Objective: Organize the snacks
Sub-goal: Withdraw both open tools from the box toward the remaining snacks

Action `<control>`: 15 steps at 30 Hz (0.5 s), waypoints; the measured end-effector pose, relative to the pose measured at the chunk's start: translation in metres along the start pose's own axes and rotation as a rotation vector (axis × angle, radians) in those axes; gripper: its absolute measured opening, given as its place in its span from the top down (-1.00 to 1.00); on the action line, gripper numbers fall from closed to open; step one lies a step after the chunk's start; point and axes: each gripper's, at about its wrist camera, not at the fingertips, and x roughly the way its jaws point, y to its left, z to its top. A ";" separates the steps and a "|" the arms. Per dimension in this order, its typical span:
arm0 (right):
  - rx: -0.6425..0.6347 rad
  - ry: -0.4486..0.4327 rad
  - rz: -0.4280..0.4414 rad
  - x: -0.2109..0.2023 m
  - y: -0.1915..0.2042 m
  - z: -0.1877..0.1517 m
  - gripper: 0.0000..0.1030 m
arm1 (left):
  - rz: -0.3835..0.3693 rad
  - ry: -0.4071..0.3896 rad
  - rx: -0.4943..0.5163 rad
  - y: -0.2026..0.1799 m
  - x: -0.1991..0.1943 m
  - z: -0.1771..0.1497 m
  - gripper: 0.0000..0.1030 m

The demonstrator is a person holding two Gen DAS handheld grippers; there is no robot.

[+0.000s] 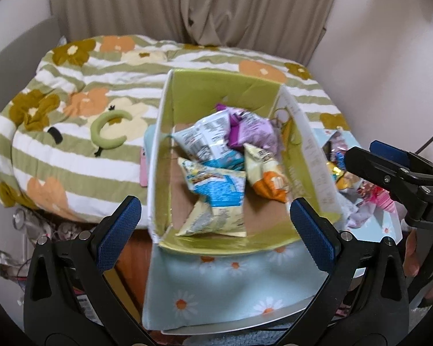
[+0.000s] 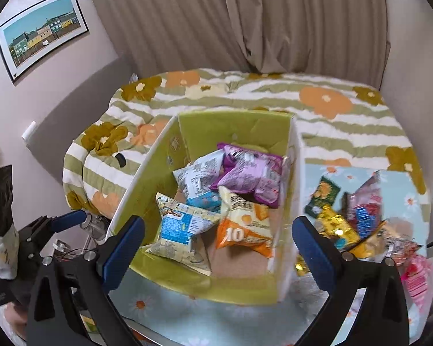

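Note:
A green-lined cardboard box [image 1: 164, 132] [image 2: 141, 173] stands open on a light blue daisy cloth. Inside lie a blue-and-white bag [image 1: 216, 190] [image 2: 179, 225], an orange bag [image 1: 268, 184] [image 2: 242, 230], a purple bag [image 1: 251, 129] [image 2: 251, 176] and a white bag [image 1: 205, 138] [image 2: 199, 178]. Right of the box sits a pile of loose snacks [image 1: 349, 178] [image 2: 355, 219]. My left gripper [image 1: 216, 230] hovers open before the box's near wall. My right gripper [image 2: 219, 245] [image 1: 360, 152] is wide open above the box's near right corner, holding nothing.
The daisy cloth [image 1: 231, 288] covers a small table against a bed with a flowered striped quilt [image 1: 72, 86]. A green curved plush [image 1: 106, 132] lies on the quilt. Curtains hang behind. A framed picture [image 2: 40, 31] is on the left wall. A hand [image 1: 412, 253] shows at right.

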 end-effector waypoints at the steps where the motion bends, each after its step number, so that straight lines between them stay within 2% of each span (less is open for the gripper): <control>1: 0.000 -0.009 -0.006 -0.004 -0.001 0.000 -0.97 | -0.003 -0.006 0.004 -0.004 -0.004 0.000 -0.99; 10: 0.025 -0.078 -0.034 -0.066 -0.058 -0.020 -0.97 | -0.045 -0.085 0.021 -0.078 -0.027 -0.009 -0.99; 15: 0.003 -0.089 -0.087 -0.099 -0.101 -0.038 -0.97 | -0.059 -0.116 0.022 -0.128 -0.034 -0.021 -0.99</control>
